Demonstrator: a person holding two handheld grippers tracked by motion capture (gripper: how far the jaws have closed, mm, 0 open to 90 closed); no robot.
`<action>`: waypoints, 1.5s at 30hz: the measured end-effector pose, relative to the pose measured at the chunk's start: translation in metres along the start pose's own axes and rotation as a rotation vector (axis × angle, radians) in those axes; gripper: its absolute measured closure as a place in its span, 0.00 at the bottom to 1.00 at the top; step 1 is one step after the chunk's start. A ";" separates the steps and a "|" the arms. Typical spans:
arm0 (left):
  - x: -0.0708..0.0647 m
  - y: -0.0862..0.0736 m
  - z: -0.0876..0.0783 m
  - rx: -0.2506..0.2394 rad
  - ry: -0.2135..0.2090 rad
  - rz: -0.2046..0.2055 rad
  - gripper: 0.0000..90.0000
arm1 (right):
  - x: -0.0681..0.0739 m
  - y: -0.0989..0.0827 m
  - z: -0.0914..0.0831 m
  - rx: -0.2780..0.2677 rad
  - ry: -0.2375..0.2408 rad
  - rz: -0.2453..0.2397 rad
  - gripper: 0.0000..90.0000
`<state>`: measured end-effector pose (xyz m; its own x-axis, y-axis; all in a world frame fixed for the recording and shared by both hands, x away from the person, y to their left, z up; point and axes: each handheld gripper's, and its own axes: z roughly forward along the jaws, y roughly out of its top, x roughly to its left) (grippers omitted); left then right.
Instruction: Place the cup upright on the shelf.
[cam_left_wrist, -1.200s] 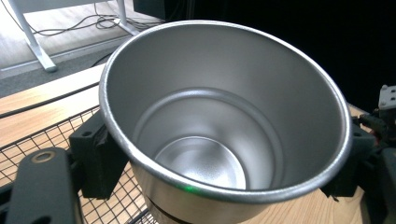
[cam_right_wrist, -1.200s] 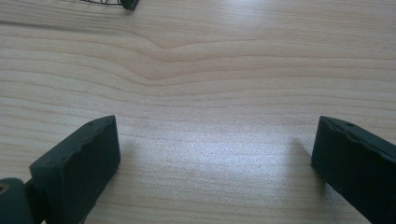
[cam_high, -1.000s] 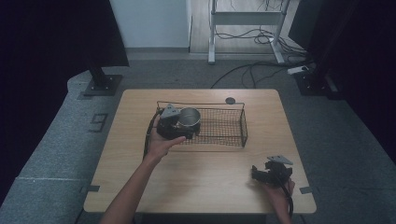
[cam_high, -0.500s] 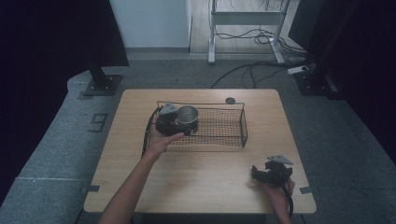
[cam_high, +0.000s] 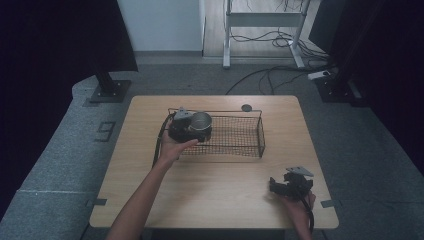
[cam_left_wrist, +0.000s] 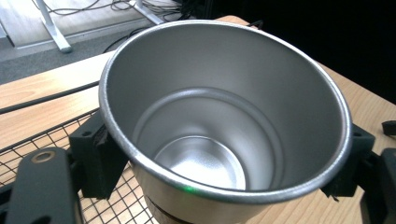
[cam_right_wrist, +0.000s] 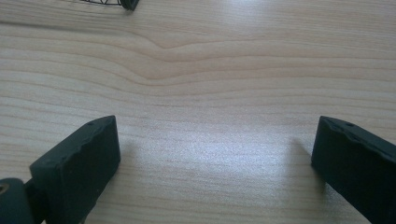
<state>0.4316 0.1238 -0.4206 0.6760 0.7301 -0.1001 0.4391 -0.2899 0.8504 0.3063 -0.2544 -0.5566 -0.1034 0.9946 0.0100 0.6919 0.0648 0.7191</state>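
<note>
Fingers of the left gripper are clamped on the cup, one on each side of its wall below the rim. Cup is held upright, mouth up, axis vertical, over the left end of the basket, near the desk's far edge. Plain brushed steel, empty. Right gripper lies at the near right corner, jaws spread, well apart from the cup; left hand judged nearer.
</note>
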 end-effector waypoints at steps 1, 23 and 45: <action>0.001 0.000 0.001 0.001 0.003 0.000 0.20 | 0.000 0.000 0.000 0.000 0.000 0.000 0.01; 0.024 -0.010 0.021 0.036 0.013 -0.054 0.20 | 0.000 0.000 0.000 0.000 0.002 -0.001 0.01; 0.033 -0.031 0.042 0.097 0.046 -0.100 0.19 | 0.000 0.000 0.000 0.000 0.001 -0.001 0.01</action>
<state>0.4654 0.1306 -0.4720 0.5988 0.7855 -0.1563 0.5599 -0.2710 0.7830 0.3063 -0.2545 -0.5566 -0.1052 0.9944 0.0102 0.6920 0.0659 0.7189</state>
